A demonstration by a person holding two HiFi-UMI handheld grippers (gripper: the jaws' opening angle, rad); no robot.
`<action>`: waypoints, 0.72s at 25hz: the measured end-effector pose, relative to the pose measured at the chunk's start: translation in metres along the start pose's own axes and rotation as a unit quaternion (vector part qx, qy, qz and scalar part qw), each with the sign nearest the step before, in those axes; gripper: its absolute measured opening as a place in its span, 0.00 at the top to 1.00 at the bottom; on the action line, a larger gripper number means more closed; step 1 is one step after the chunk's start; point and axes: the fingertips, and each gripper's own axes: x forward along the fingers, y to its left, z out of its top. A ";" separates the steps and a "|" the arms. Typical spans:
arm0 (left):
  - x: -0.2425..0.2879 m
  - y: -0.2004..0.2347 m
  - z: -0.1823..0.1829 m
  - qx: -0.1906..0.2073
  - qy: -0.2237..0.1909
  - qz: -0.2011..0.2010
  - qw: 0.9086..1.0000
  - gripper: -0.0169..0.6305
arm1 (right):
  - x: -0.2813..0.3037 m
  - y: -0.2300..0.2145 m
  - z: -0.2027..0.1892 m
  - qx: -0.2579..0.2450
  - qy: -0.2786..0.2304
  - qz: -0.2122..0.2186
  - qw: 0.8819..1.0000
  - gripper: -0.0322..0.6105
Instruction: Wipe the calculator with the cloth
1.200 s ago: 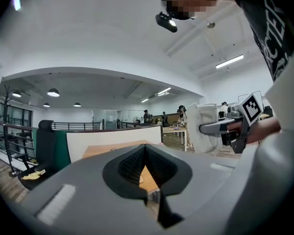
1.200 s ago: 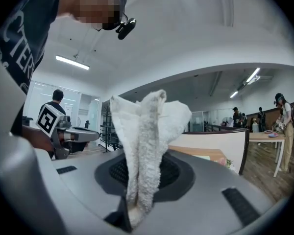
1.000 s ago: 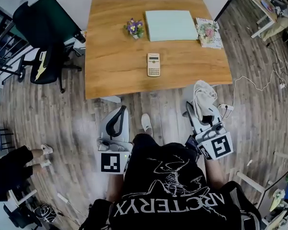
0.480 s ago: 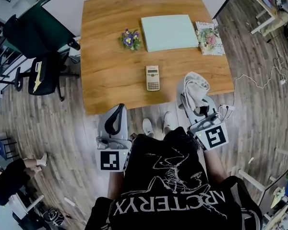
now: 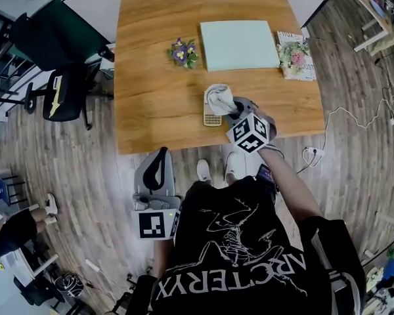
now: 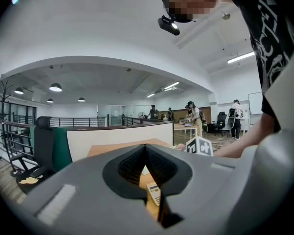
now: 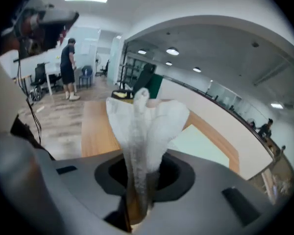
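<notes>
The beige calculator (image 5: 211,117) lies near the front edge of the wooden table (image 5: 157,104). Only its near end shows, because the white cloth (image 5: 219,98) lies bunched over its far end. My right gripper (image 5: 228,107) is shut on that cloth and hovers over the calculator, with its marker cube toward me. In the right gripper view the cloth (image 7: 147,124) rises from between the jaws and hides the calculator. My left gripper (image 5: 164,151) is shut on nothing and hangs low in front of the table's edge. Through its jaw loop the left gripper view shows the calculator (image 6: 154,194).
A pale green mat (image 5: 240,44) lies at the table's far side, with a small flower pot (image 5: 182,52) to its left and a floral book (image 5: 297,56) to its right. A dark office chair (image 5: 59,90) stands left of the table. A cable (image 5: 341,113) trails on the floor at the right.
My right gripper has carried the cloth from beside the table's front right corner forward and left, onto the calculator. The left gripper has stayed low in front of the table.
</notes>
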 end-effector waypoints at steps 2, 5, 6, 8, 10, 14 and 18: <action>-0.009 0.007 -0.003 -0.003 0.007 0.016 1.000 0.96 | 0.046 0.005 -0.012 -0.064 0.055 0.029 0.996 0.81; -0.027 0.015 -0.013 -0.012 0.024 0.043 0.999 0.96 | 0.099 0.019 -0.023 -0.139 0.114 0.071 0.981 0.81; -0.033 0.018 -0.016 -0.016 0.033 0.052 0.998 0.96 | 0.112 0.022 -0.026 -0.154 0.126 0.082 0.977 0.81; -0.043 0.023 -0.020 -0.020 0.038 0.069 0.997 0.96 | 0.131 0.023 -0.031 -0.178 0.150 0.096 0.968 0.81; -0.053 0.031 -0.021 -0.018 0.030 0.086 0.996 0.96 | 0.139 0.021 -0.035 -0.195 0.167 0.101 0.961 0.81; -0.065 0.043 -0.024 -0.026 0.023 0.098 0.995 0.96 | 0.148 0.021 -0.034 -0.203 0.190 0.112 0.954 0.81; -0.069 0.048 -0.028 -0.026 0.020 0.102 0.994 0.96 | 0.149 0.036 -0.040 -0.206 0.201 0.138 0.948 0.81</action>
